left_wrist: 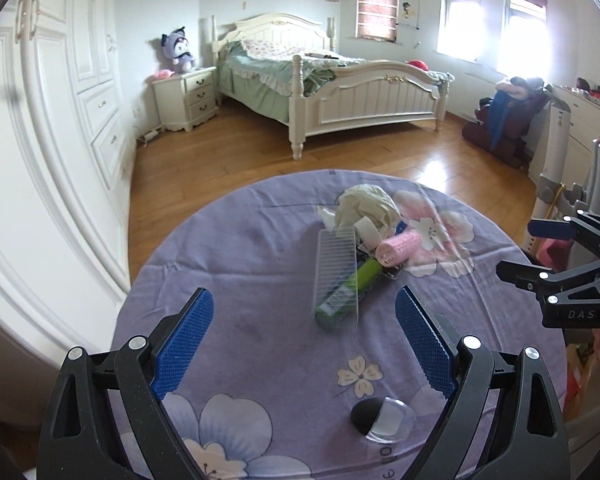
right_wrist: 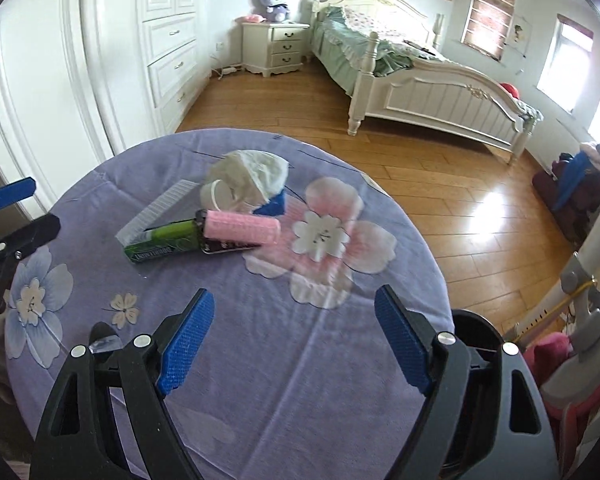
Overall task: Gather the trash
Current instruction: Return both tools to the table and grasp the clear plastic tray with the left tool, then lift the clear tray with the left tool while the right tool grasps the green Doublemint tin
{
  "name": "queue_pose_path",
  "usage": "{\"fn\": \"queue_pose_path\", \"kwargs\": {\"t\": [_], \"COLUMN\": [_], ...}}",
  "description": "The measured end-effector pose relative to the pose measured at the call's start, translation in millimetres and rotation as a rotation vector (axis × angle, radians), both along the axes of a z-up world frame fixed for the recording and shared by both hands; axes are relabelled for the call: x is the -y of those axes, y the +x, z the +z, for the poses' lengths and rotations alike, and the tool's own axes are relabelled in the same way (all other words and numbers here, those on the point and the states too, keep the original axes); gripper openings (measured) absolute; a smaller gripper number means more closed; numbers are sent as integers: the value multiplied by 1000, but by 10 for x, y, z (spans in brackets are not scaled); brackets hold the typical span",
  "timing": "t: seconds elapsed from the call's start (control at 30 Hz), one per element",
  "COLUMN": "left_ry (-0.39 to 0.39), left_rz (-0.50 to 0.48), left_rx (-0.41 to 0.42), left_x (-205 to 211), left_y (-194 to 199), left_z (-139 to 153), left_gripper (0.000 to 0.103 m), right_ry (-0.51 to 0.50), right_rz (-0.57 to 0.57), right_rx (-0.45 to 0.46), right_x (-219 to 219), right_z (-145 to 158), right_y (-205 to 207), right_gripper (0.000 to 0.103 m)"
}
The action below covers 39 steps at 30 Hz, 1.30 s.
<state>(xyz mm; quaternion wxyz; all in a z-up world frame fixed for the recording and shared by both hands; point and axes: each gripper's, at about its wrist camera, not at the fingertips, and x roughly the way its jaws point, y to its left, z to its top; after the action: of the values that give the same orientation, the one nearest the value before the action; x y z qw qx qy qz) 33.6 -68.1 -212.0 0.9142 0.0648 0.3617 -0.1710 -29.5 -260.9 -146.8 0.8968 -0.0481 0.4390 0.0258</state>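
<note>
A round table under a purple flowered cloth (left_wrist: 228, 240) holds a small pile. In it are a crumpled white tissue wad (left_wrist: 366, 202), a clear plastic comb (left_wrist: 336, 276), a green pack (left_wrist: 346, 294), a pink hair roller (left_wrist: 398, 249) and a white tape roll (left_wrist: 366, 230). My left gripper (left_wrist: 304, 340) hovers open just short of the comb, holding nothing. In the right wrist view the right gripper (right_wrist: 296, 332) stands open over bare cloth, with the pink roller (right_wrist: 242, 228), green pack (right_wrist: 160, 245) and tissue wad (right_wrist: 252, 176) beyond it.
A black sponge with a clear cap (left_wrist: 380, 416) lies near the table's front edge. A dark round container (right_wrist: 476, 330) sits below the table's right edge. Wardrobe doors (left_wrist: 40, 160) stand to the left; a bed (left_wrist: 340, 92) and wooden floor (left_wrist: 228, 156) lie behind.
</note>
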Motion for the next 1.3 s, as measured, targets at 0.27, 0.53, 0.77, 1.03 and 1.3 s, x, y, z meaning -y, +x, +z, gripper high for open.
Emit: {"fn": "queue_pose_path", "kwargs": {"t": [0.27, 0.53, 0.77, 1.03, 1.3], "left_ry": [23, 30, 39, 100, 113], "left_rz": [-106, -139, -148, -177, -183], "left_rx": [-87, -207, -253, -239, -214], "left_x": [310, 357, 311, 2, -309], "left_y": [324, 608, 722, 403, 257], "left_z": [-367, -699, -771, -696, -487], "left_gripper": [91, 66, 38, 38, 37], "right_ry": [2, 20, 51, 97, 124], "right_rz": [62, 141, 168, 317, 573], "right_rx": [-29, -101, -117, -127, -166], "right_x": [-59, -103, -207, -567, -1108], "right_z": [-106, -324, -415, -387, -405], "right_y": [127, 65, 124, 302, 396], "right_gripper": [81, 78, 74, 66, 56]}}
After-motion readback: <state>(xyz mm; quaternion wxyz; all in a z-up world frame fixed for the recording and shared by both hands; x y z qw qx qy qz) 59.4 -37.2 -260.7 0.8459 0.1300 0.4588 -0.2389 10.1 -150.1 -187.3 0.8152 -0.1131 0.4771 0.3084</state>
